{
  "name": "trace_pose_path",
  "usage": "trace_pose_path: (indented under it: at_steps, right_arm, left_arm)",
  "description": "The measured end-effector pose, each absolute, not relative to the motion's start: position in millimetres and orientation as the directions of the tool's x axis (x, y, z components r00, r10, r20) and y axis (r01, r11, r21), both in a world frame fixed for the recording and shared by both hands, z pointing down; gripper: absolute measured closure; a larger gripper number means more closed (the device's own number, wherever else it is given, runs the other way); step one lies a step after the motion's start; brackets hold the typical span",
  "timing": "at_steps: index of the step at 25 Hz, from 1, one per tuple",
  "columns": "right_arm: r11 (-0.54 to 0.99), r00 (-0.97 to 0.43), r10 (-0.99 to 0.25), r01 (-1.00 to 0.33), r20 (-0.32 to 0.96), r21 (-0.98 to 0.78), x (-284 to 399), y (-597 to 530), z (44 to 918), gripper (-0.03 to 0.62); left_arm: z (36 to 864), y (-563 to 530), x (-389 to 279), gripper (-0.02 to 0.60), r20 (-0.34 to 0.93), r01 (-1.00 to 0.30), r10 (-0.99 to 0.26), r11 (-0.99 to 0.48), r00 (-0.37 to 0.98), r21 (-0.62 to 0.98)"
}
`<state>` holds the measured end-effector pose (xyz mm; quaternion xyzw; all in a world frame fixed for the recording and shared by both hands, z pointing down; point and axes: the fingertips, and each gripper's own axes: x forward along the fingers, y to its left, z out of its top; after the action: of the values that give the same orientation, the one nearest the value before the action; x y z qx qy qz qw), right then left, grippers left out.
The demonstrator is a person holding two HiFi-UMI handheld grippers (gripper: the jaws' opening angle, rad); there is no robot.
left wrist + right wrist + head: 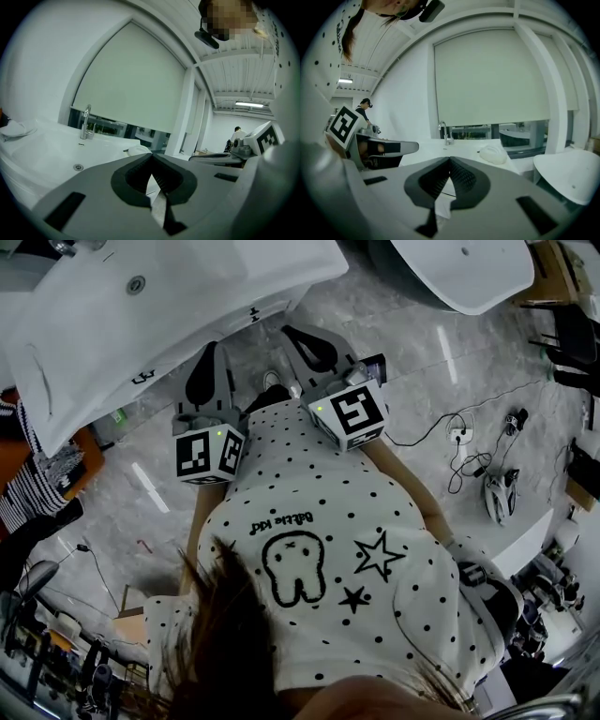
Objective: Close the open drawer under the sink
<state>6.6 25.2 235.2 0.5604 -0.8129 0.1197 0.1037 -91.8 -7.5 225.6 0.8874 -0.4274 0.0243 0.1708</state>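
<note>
The white sink [141,315] stands in front of me, with its tap [86,123] and drain [78,167] showing in the left gripper view. No open drawer shows in any view; the space under the sink top is hidden. My left gripper [216,351] is held near the sink's front edge, jaws shut with their tips touching [151,155] and nothing between them. My right gripper [298,334] is beside it to the right, also shut and holding nothing [450,160]. The right gripper view looks across the sink top [464,149] to the tap [444,132].
A white lump [493,153] lies on the sink top. A second white basin [459,268] stands to the right. Cables and a plug strip [464,451] lie on the grey floor. Another person [236,133] is far off in the room.
</note>
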Motion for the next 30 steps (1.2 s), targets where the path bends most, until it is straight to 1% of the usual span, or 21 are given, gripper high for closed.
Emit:
trace_pose_path:
  at_steps: [17, 30]
  right_arm:
    - [0.335, -0.349, -0.887, -0.937, 0.304, -0.096, 7.2, 26.5, 239.9, 0.580]
    - [0.330, -0.342, -0.898, -0.940, 0.277, -0.089, 10.0, 25.2, 236.4, 0.580]
  left_arm:
    - [227.5, -7.2, -94.9, 0.577, 0.187, -0.774, -0.758, -0.572, 0.625, 0.271]
    - [227.0, -7.4, -94.1, 0.577, 0.184, -0.775, -0.759, -0.572, 0.624, 0.270]
